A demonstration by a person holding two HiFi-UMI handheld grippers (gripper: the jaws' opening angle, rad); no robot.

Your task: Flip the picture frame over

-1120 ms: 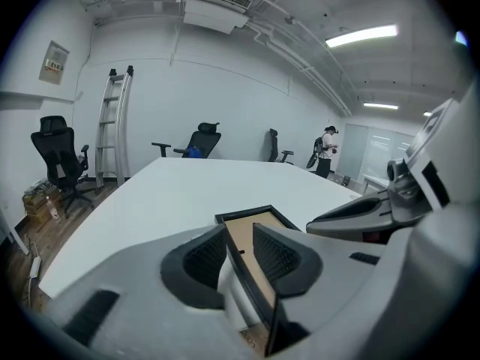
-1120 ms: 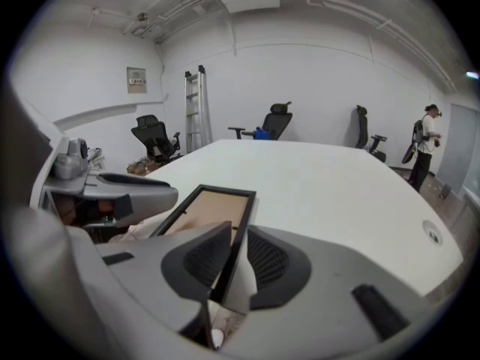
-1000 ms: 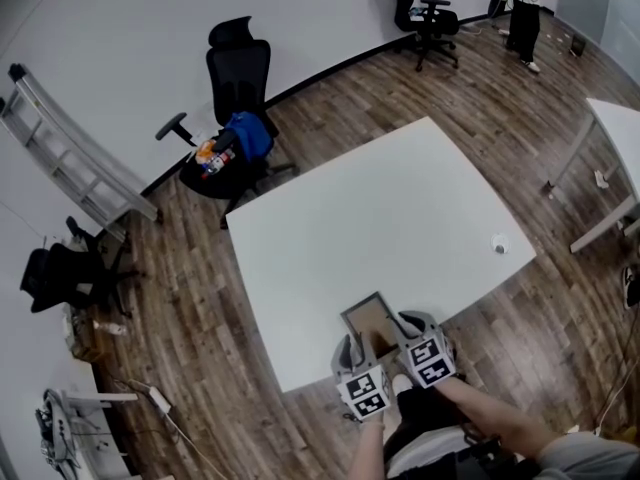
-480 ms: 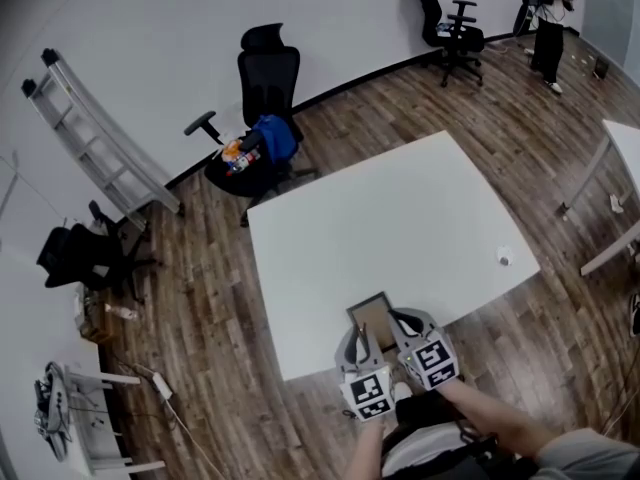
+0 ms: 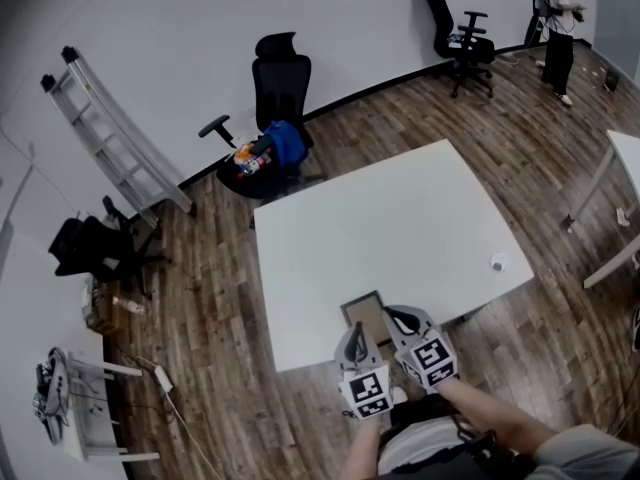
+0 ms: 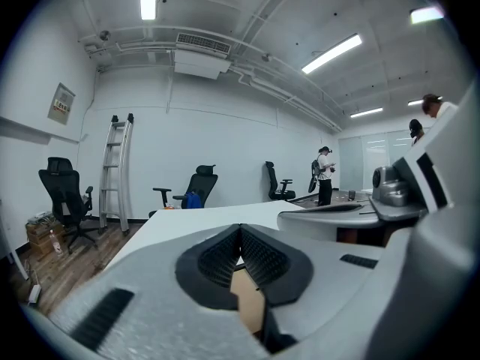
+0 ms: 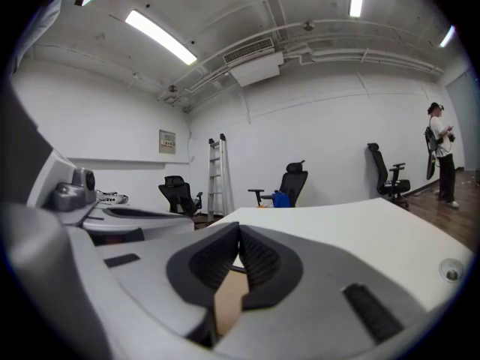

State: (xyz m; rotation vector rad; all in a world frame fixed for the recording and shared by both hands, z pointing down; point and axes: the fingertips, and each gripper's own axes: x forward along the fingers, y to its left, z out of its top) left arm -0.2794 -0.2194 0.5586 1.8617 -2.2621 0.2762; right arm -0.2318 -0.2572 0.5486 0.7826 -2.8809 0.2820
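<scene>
The picture frame [image 5: 361,310], dark-rimmed with a brown board facing up, lies at the near edge of the white table [image 5: 400,218]. My left gripper [image 5: 357,339] and right gripper [image 5: 391,320] sit side by side at its near edge. Both have just been closing, and each is shut with the frame's edge between its pads. In the left gripper view the black pads meet [image 6: 241,255] with the brown board [image 6: 250,306] just below them. The right gripper view shows the same: its pads are together [image 7: 238,263] over the brown board [image 7: 227,304].
A small white object [image 5: 497,262] lies near the table's right edge. Beyond the table are an office chair carrying a blue bag [image 5: 278,108], a ladder [image 5: 115,138] against the wall, a second chair [image 5: 460,28] and a standing person [image 5: 558,23]. Another table's corner [image 5: 628,158] is at right.
Both grippers' fingers have drawn together on the frame's near edge. The head view has shifted, so the room and table sit slightly differently in the picture.
</scene>
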